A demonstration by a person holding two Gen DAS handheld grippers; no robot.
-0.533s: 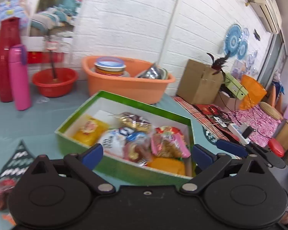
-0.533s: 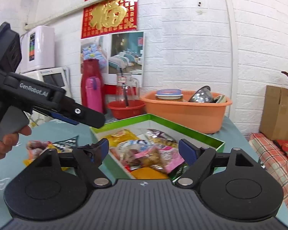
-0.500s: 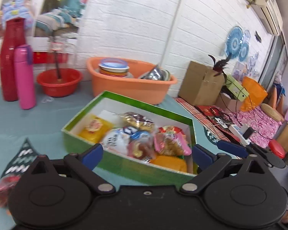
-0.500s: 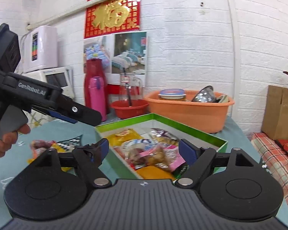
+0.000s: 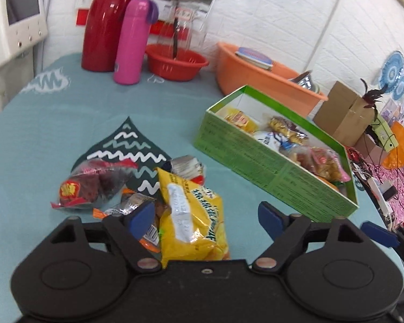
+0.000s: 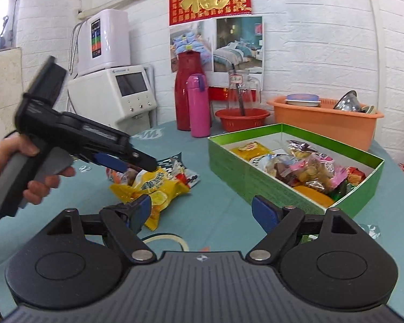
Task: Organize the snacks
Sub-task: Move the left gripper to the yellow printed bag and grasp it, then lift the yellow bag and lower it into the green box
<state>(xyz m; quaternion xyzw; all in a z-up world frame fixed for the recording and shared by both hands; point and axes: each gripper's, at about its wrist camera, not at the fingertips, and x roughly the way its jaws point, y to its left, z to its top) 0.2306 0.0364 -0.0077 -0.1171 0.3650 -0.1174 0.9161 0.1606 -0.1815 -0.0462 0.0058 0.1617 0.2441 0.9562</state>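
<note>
Covering the table, teal cloth; green box of snacks at right. Left gripper spread wide over yellow snack bag, pads clear of it. Right gripper agape, empty, above bare cloth.

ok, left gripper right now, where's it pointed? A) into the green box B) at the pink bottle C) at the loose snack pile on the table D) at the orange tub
C: the left gripper stands open over the yellow snack bag in the loose pile, with the green box off to its right.
</note>
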